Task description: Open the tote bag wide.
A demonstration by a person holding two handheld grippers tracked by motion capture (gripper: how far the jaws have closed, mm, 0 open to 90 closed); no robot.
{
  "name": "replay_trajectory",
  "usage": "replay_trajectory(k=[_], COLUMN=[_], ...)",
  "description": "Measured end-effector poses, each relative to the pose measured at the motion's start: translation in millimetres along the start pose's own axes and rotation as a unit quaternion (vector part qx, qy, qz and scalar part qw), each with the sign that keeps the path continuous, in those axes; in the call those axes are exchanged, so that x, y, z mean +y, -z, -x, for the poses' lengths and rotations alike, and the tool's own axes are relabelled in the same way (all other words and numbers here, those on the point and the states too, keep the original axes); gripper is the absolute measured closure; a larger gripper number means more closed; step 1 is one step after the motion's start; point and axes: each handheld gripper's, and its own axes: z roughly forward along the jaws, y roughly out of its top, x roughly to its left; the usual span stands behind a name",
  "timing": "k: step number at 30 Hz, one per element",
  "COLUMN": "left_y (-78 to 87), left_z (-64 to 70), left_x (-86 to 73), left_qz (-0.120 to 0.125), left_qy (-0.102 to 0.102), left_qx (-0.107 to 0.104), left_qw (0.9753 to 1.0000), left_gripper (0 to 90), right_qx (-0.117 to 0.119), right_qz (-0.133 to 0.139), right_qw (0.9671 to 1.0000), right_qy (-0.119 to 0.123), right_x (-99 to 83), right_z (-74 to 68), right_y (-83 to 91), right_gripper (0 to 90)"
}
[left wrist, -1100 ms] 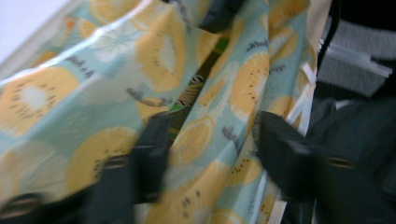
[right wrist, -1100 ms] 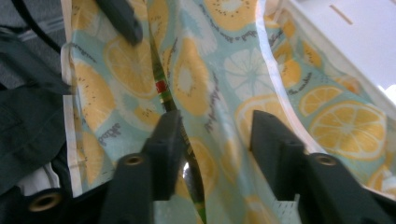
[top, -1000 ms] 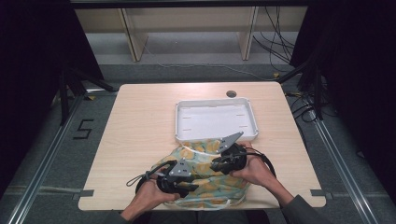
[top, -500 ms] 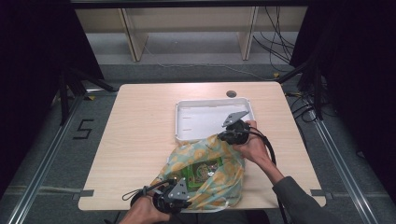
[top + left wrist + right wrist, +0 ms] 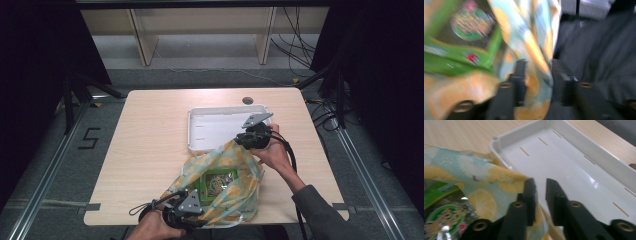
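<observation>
A light blue bag with a lemon print (image 5: 235, 192) lies at the near edge of the table, its mouth stretched wide. Inside it shows a green snack packet (image 5: 218, 182). My left gripper (image 5: 182, 212) is at the near table edge, shut on the bag's near rim. In the blurred left gripper view, the fabric (image 5: 534, 50) runs between the jaws of that gripper (image 5: 537, 75), with the green packet (image 5: 469, 22) beyond. My right gripper (image 5: 252, 137) is shut on the bag's far rim (image 5: 486, 177), right at the white tray's corner; in its own view the gripper (image 5: 541, 192) stands over the tray.
The white tray (image 5: 200, 125) sits empty at the middle back of the wooden table (image 5: 150, 150); its slotted floor (image 5: 574, 170) fills much of the right gripper view. A round hole (image 5: 247, 100) is in the table behind the tray. Dark floor and cables surround the table.
The grippers have drawn apart: the left toward the near edge, the right toward the tray. The bag's mouth has been pulled open and the green packet now shows.
</observation>
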Motion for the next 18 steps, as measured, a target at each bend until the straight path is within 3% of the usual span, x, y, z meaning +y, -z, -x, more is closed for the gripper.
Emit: replay_trajectory(k=[1, 5, 6, 8, 9, 13, 15, 17, 18], left_y=[3.7, 21.7, 26.9, 30.9, 33.0, 34.9, 28.5, 23.0, 19.7], left_z=[-1.7, -9.1, -14.6, -23.1, -30.4, -49.4, -60.5, -69.3, -74.3], left_x=[3.8, 24.3, 29.9, 36.2, 39.6, 45.9, 46.8, 45.8, 45.1], left_qz=[0.007, 0.049, 0.050, 0.056, 0.059, 0.050, 0.029, 0.023, 0.015], left_qy=[-0.004, 0.014, 0.007, 0.011, 0.016, 0.029, 0.036, 0.051, 0.057], left_qx=[0.004, 0.037, 0.051, 0.072, 0.095, 0.142, 0.149, 0.155, 0.150], left_qw=[1.0000, 0.9980, 0.9974, 0.9958, 0.9936, 0.9882, 0.9877, 0.9864, 0.9869], left_gripper=[56.0, 47.8, 46.3, 46.0, 45.6, 40.3, 37.4, 34.7, 32.8], right_qx=[0.014, 0.058, 0.075, 0.098, 0.104, 0.139, 0.155, 0.163, 0.173], right_qz=[0.011, 0.023, 0.019, 0.018, 0.017, -0.003, -0.011, -0.018, -0.024], right_qw=[0.9998, 0.9979, 0.9968, 0.9946, 0.9939, 0.9892, 0.9865, 0.9844, 0.9821], right_qy=[0.001, 0.019, 0.018, 0.029, 0.032, 0.047, 0.053, 0.064, 0.070], right_x=[0.6, -2.4, -5.8, -14.4, -18.0, -36.7, -42.3, -45.9, -46.7], right_z=[-6.8, -26.4, -35.3, -48.4, -52.0, -68.2, -74.2, -81.2, -84.2], right_y=[8.2, 33.2, 40.7, 50.8, 52.0, 53.2, 50.0, 45.2, 42.1], right_gripper=[65.7, 55.6, 54.3, 51.4, 50.5, 47.2, 45.7, 43.9, 42.9])
